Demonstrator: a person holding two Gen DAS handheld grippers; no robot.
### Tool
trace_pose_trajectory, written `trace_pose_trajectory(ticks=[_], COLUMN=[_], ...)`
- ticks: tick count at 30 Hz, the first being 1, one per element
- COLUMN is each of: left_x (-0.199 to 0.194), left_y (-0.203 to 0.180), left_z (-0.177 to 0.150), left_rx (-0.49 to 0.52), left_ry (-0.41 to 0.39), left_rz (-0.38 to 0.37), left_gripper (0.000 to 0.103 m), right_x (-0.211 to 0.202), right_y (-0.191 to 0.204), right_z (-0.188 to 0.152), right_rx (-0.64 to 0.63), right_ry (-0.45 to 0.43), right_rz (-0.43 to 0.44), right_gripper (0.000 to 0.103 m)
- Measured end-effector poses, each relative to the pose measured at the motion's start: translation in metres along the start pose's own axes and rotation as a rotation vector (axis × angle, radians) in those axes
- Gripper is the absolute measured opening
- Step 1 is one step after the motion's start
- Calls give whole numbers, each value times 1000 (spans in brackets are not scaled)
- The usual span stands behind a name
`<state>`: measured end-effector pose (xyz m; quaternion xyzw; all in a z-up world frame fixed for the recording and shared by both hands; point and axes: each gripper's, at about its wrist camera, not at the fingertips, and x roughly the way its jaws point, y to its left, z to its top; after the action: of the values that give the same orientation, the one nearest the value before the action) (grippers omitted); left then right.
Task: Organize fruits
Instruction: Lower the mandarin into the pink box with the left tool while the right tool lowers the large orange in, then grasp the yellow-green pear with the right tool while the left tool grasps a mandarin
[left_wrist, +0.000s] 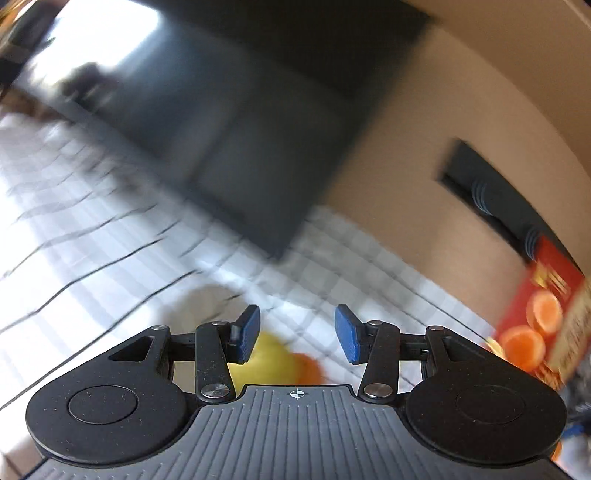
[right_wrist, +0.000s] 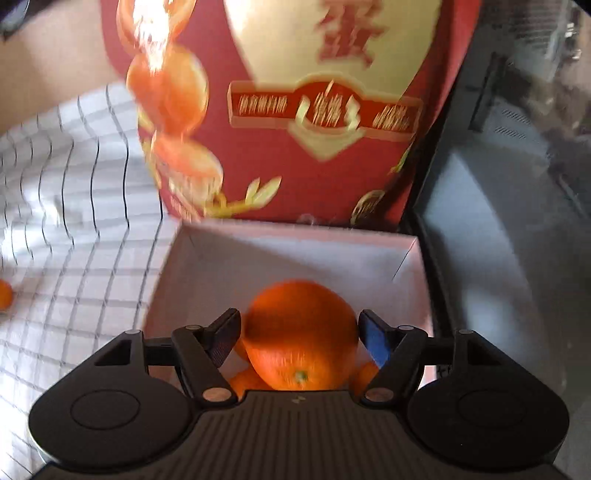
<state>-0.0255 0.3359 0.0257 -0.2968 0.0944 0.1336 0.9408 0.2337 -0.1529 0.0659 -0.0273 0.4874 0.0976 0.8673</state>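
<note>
Two tools: the right tool (right_wrist: 300, 334) grips an orange (right_wrist: 301, 334) above the white-lined box (right_wrist: 221, 254), while the left tool (left_wrist: 297, 332) is spread wide and empty over a yellow fruit (left_wrist: 267, 360) on the checked table (left_wrist: 110, 229).

The round orange fruit (right_wrist: 301, 336) is bright orange with a small green stem spot. The open cardboard box (right_wrist: 402, 258) is white inside; its raised lid (right_wrist: 295, 177) is red with gold lettering and printed oranges. The checked tablecloth (right_wrist: 74, 229) is white with thin dark lines. A yellow fruit (left_wrist: 271, 360) shows beside blue gripper pads (left_wrist: 249, 332).
</note>
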Motion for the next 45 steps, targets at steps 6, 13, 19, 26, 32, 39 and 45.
trace_pose_trajectory(ticks=[6, 13, 19, 26, 32, 39, 45], left_x=[15, 12, -16, -31, -34, -36, -15], left_y=[7, 7, 27, 39, 51, 55, 39], left_z=[7, 2, 11, 14, 15, 14, 11], left_rx=[-3, -7, -113, -146, -206, -230, -131], left_ry=[53, 34, -127, -210, -200, -185, -83], left_rz=[25, 60, 151, 302, 332, 318, 202], left_gripper=[49, 50, 50, 50, 50, 50, 50], right_x=[-51, -63, -48, -13, 13, 16, -10], right_y=[34, 137, 249, 370, 425, 424, 357], right_z=[-3, -40, -50, -78, -93, -108, -124], right_rx=[-105, -298, -388, -590, -684, -775, -740], right_ry=[-245, -331, -232, -254, -277, -294, -188], right_rz=[-33, 196, 500, 498, 331, 286, 395], right_gripper=[82, 82, 82, 82, 80, 63, 63])
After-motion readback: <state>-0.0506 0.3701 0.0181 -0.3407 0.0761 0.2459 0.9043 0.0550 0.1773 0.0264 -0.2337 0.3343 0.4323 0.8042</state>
